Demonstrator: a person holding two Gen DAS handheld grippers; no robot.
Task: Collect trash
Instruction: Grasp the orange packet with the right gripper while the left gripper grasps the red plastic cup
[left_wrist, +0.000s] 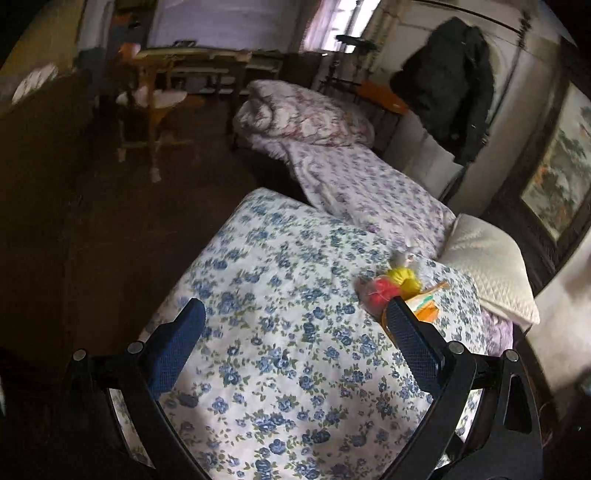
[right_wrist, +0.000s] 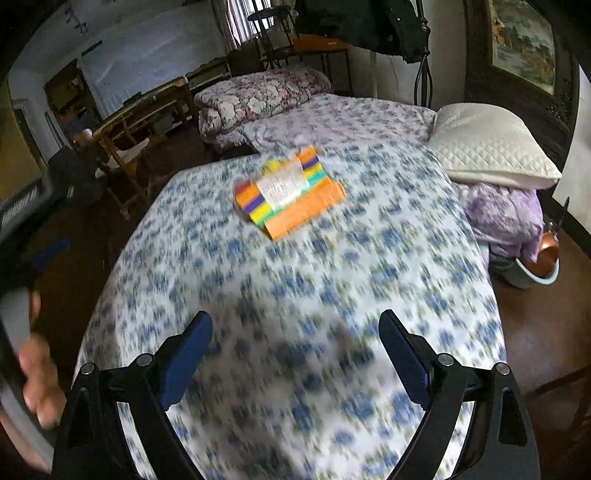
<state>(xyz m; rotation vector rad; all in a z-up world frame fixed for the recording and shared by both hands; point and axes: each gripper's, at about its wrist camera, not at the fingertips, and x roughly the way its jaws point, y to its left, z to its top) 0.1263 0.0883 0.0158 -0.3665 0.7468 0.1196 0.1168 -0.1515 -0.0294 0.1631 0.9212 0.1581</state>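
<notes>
On the blue-flowered bedspread (left_wrist: 280, 295) lies a small heap of trash: a yellow crumpled wrapper (left_wrist: 402, 277), a red one (left_wrist: 378, 295) and an orange striped pack (left_wrist: 424, 306). They sit just past the right fingertip of my left gripper (left_wrist: 295, 325), which is open and empty above the bed. In the right wrist view the striped pack (right_wrist: 290, 190), with a white label on it, lies mid-bed. My right gripper (right_wrist: 295, 328) hovers open well short of it, holding nothing. The picture there is motion-blurred.
A white quilted pillow (right_wrist: 491, 147) lies at the bed's right edge, over a purple floral sheet (right_wrist: 351, 114) and near a folded quilt (left_wrist: 303, 114). A wooden chair (left_wrist: 147, 107), a black coat (left_wrist: 450, 85) and a floor basin (right_wrist: 535, 273) stand around. A person's hand (right_wrist: 37, 384) shows at left.
</notes>
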